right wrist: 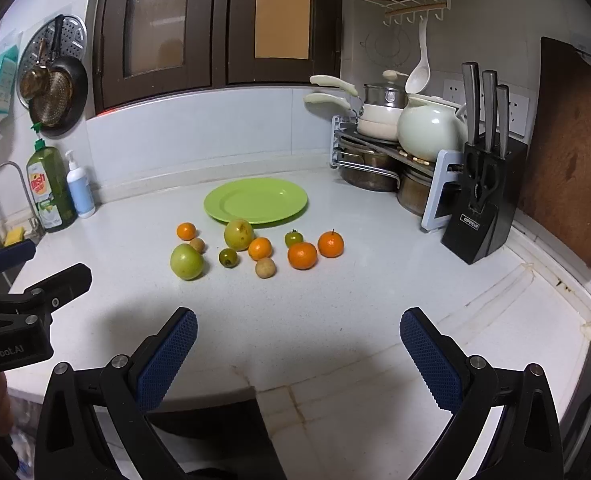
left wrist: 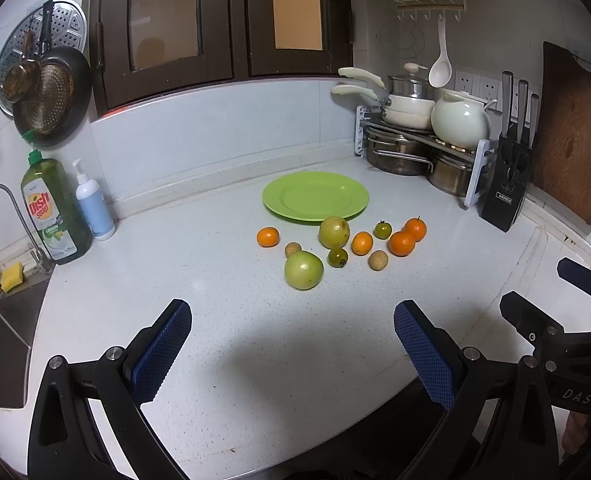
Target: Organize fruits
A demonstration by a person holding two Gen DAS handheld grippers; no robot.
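Ten small fruits lie loose ahead of both grippers on the speckled white stone counter [left wrist: 223,352]: four smooth orange mandarins, two round pale-green guavas, two small dark-green tomatoes with stems, and two dull tan longans. The nearer guava [left wrist: 303,270] sits closest to the left gripper's fingers, with a longan [left wrist: 292,249] touching it behind; the second guava [left wrist: 334,232] lies just beyond. One mandarin [left wrist: 268,237] sits apart to the left of the cluster, the other three to the right. Just past the fruit rests one round, glossy lime-green plate [left wrist: 291,208], bare of fruit.

The left gripper [left wrist: 291,356] hovers level above the counter, its two blue, knurled rubber pads spread wide and gripping nothing. The right gripper [right wrist: 297,360] hangs beside it, likewise spread wide and empty, fingers aimed at the fruit. Far right of both stands one black knife block [right wrist: 483,216] with three steel-handled knives.
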